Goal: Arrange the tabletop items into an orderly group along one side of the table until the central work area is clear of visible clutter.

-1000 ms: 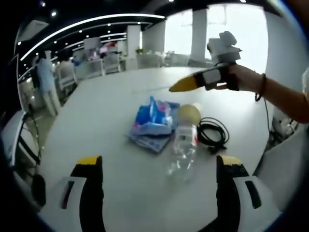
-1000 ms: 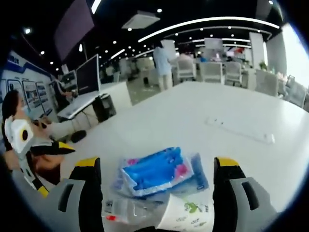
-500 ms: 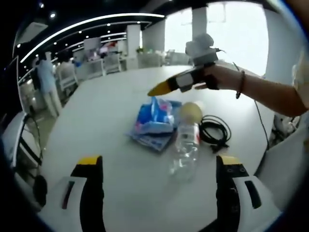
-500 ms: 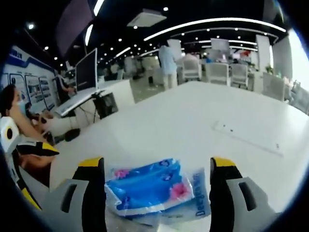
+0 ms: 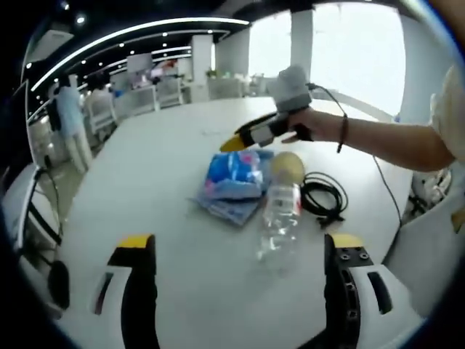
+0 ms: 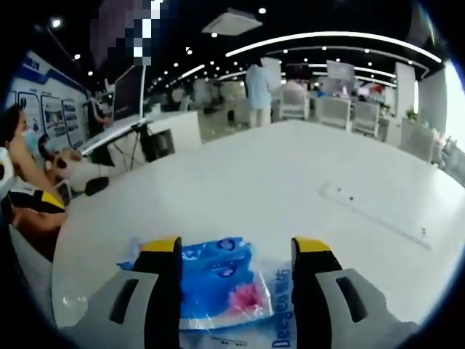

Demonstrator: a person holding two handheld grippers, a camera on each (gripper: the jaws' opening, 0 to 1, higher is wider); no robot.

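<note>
A blue tissue pack [image 5: 234, 171] lies on a flat blue packet [image 5: 227, 209] in the middle of the white table [image 5: 145, 167]. Beside them are a clear plastic bottle [image 5: 280, 222] on its side, a paper cup [image 5: 288, 167] and a coiled black cable [image 5: 323, 196]. My right gripper [image 5: 236, 140], held by a hand, reaches down onto the far side of the pack. In the right gripper view my right gripper [image 6: 236, 247] is open but narrowed, with the tissue pack [image 6: 221, 280] between its jaws. My left gripper [image 5: 241, 243] hangs open, short of the bottle, holding nothing.
A white power strip [image 6: 374, 214] lies on the table beyond the pack. A person [image 6: 22, 174] sits at the table's edge. Chairs and desks [image 5: 145, 98] stand past the far rim, where another person [image 5: 69, 120] stands. The person's forearm [image 5: 385, 142] crosses above the cable.
The right gripper has come down toward the tissue pack, and its jaws have drawn closer on either side of it. The left gripper has stayed put.
</note>
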